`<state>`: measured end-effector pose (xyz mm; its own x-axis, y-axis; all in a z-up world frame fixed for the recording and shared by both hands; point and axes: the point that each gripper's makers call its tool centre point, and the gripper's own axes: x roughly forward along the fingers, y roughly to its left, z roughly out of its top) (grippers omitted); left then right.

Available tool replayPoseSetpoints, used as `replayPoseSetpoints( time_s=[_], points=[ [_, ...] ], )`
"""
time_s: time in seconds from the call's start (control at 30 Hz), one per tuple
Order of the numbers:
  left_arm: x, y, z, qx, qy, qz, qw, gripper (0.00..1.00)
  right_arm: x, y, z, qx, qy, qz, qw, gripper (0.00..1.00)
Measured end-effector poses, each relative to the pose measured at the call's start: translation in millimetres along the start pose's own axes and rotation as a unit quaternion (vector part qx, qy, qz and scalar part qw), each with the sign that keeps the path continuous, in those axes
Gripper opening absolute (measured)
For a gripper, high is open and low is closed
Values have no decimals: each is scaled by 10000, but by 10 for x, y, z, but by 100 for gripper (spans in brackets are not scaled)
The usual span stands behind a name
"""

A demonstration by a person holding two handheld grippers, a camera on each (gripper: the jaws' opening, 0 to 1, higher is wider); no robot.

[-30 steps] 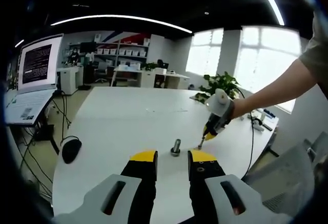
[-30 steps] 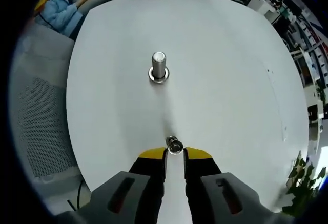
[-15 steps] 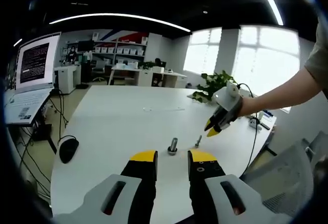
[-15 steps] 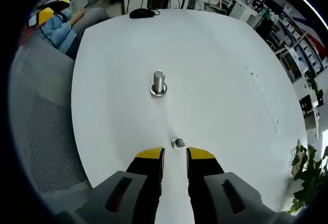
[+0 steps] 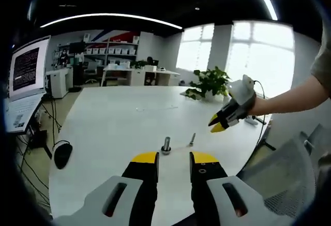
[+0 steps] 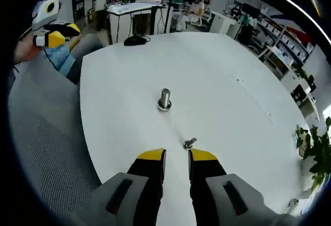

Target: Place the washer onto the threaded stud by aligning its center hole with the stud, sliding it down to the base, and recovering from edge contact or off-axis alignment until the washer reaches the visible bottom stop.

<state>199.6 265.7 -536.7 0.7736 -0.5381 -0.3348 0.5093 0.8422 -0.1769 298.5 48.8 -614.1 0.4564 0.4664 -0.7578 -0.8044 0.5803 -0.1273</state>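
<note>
Both yellow-tipped jaws apart, empty — steel threaded stud [image 6: 165, 99] upright on smooth white table [image 6: 222, 65], small bolt [image 6: 189, 143] beside.

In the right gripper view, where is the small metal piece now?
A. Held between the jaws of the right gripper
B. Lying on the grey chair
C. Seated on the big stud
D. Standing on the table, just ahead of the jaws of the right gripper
D: the small metal piece stands free on the white table, ahead of the right gripper, apart from the stud.
</note>
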Motion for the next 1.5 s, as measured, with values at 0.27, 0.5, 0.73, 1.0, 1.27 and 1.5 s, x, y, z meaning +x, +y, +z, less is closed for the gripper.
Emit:
replayPoseSetpoints(
  time_s=[0.27,0.5,0.73,1.0,1.27,1.5],
  points=[
    [37,-113,-11,132,48,-222,9997,19,-270,222,122,675,-701,-285,9948,21],
    [40,-128,-8,122,47,-260,9996,20,-611,364,215,1732,-1699,-476,9690,23],
    [52,-180,-28,155,108,-368,9991,21,-955,396,303,2554,-2651,-511,9284,27],
    [47,-192,-18,229,86,-384,9990,21,-1233,465,397,2386,-3144,-762,9156,38],
    [24,-162,28,288,-20,-313,9991,21,-1228,556,422,2305,-3183,-898,9151,36],
    [-1,-179,55,313,-122,-254,9991,21,-1193,579,348,1767,-2946,-1186,9316,39]
  ],
)
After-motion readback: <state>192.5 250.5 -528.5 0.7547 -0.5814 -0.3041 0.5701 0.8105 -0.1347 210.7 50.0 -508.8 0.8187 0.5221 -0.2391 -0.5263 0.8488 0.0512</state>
